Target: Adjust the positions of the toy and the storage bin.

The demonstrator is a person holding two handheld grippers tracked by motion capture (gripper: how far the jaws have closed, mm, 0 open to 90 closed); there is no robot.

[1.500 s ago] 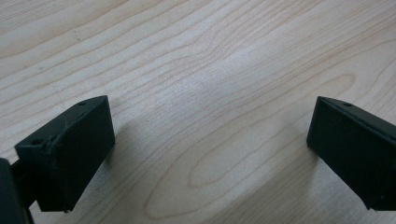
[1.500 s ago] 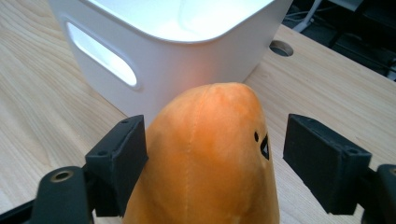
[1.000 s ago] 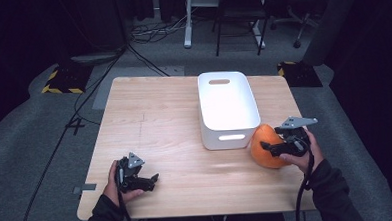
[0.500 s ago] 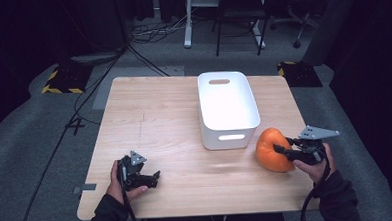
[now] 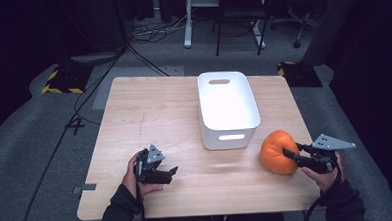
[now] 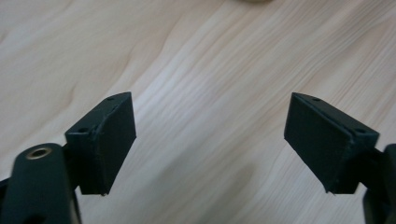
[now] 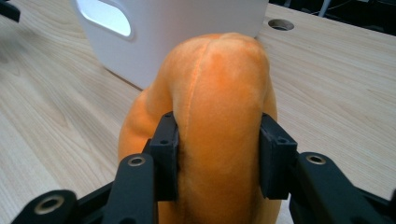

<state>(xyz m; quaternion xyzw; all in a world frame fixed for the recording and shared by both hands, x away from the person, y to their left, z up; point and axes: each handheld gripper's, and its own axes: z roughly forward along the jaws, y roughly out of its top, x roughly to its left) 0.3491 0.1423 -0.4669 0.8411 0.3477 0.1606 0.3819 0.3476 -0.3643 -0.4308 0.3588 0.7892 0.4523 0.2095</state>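
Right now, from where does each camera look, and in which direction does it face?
High view: above the person's side, looking forward and down on the table; forearms, left gripper, right gripper.
Left gripper view: on the left gripper, facing bare wood between open jaws.
Right gripper view: on the right gripper, facing the orange plush it pinches.
Shared by high and right gripper views: plush, white bin.

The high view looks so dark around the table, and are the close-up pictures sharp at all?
High view: light falls on the table alone, the floor around it dim, the whole picture slightly soft. Left gripper view: wood grain fairly sharp, the left tool near the lens a little soft. Right gripper view: the orange plush toy sharp enough to show its seam, the white bin evenly lit without glare.
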